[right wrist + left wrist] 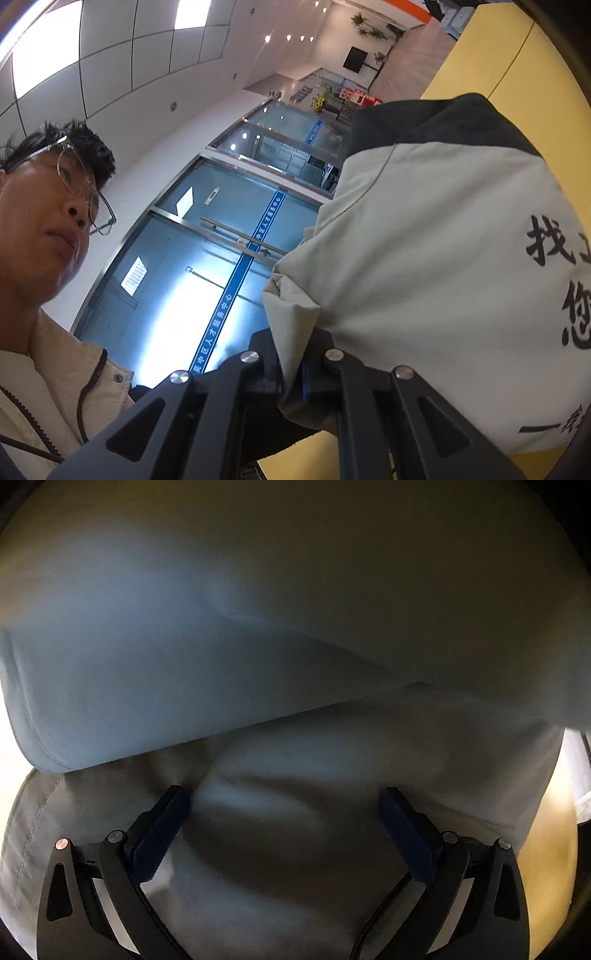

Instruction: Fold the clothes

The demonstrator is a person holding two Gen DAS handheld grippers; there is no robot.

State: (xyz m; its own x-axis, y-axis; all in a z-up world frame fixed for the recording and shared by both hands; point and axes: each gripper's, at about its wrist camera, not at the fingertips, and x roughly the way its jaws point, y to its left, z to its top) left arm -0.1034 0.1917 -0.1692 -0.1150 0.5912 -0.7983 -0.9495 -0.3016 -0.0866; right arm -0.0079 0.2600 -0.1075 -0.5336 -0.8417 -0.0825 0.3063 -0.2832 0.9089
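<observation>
A light grey garment (pixel 424 258) with a dark collar band and black printed characters lies over the yellow table (pixel 491 48). My right gripper (pixel 291 354) is shut on a bunched edge of this garment, lifted and tilted toward the room. In the left wrist view the same grey cloth (pixel 258 627) fills nearly the whole frame, with a folded layer hanging over the upper half. My left gripper (pixel 284 805) is open, its dark blue fingers (pixel 162 830) spread wide and pressed close against the cloth, with fabric bulging between them.
A person in a cream zip jacket (pixel 44 398) stands at the left of the right wrist view. Glass doors (pixel 207 266) with a blue stripe are behind. A strip of yellow table (pixel 546 849) shows at the right edge of the left wrist view.
</observation>
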